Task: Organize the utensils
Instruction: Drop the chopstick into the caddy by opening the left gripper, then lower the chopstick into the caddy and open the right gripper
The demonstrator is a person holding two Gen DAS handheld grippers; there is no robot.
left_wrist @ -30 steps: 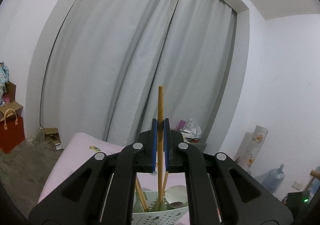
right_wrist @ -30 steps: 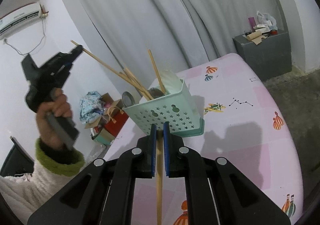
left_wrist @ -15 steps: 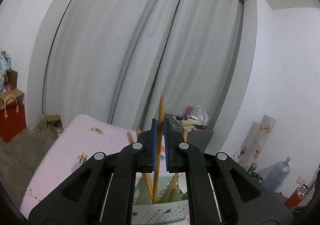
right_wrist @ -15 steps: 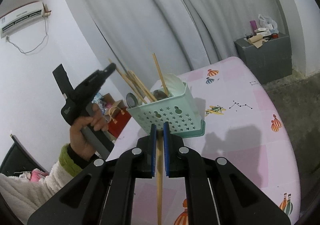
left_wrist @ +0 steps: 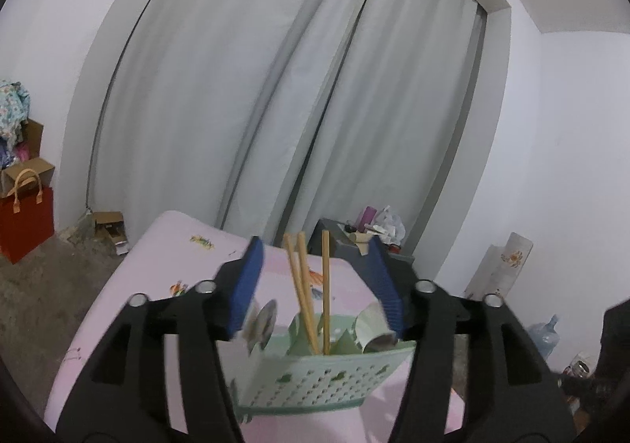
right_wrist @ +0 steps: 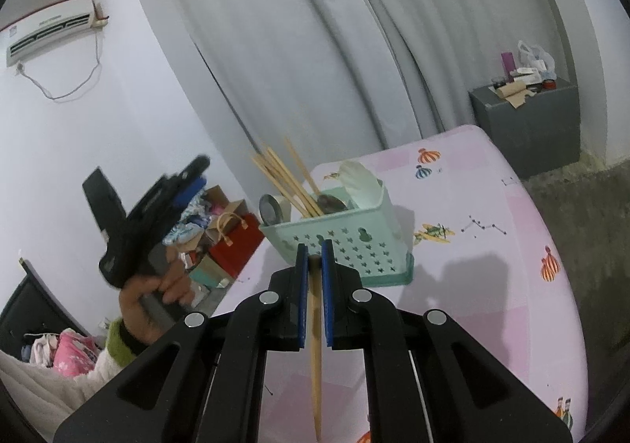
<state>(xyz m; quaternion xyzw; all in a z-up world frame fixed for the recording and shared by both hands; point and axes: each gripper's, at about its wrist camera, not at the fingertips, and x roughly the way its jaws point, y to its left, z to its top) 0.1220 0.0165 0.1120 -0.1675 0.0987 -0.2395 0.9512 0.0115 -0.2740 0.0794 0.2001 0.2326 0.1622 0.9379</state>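
A mint green perforated basket (left_wrist: pixel 315 384) stands on the pink table (left_wrist: pixel 165 246). It holds several wooden chopsticks (left_wrist: pixel 307 297), a white spoon (left_wrist: pixel 374 325) and a tape roll. My left gripper (left_wrist: pixel 315 277) is open and empty, above and just behind the basket, its blue pads either side of the chopsticks. In the right wrist view the basket (right_wrist: pixel 346 242) sits ahead of my right gripper (right_wrist: pixel 314 258), which is shut on one wooden chopstick (right_wrist: pixel 315 356). The left gripper (right_wrist: pixel 157 214) shows there to the left of the basket, held by a hand.
The pink table (right_wrist: pixel 492 285) has cartoon prints. A grey cabinet (right_wrist: pixel 527 120) with clutter stands beyond the table by grey curtains. A red bag (left_wrist: pixel 25 222) and boxes lie on the floor at left. A water jug (left_wrist: pixel 545 336) stands at right.
My left gripper opened and let its chopstick drop into the basket, then drew back and lowered. My right gripper kept its chopstick and stayed near the basket's front.
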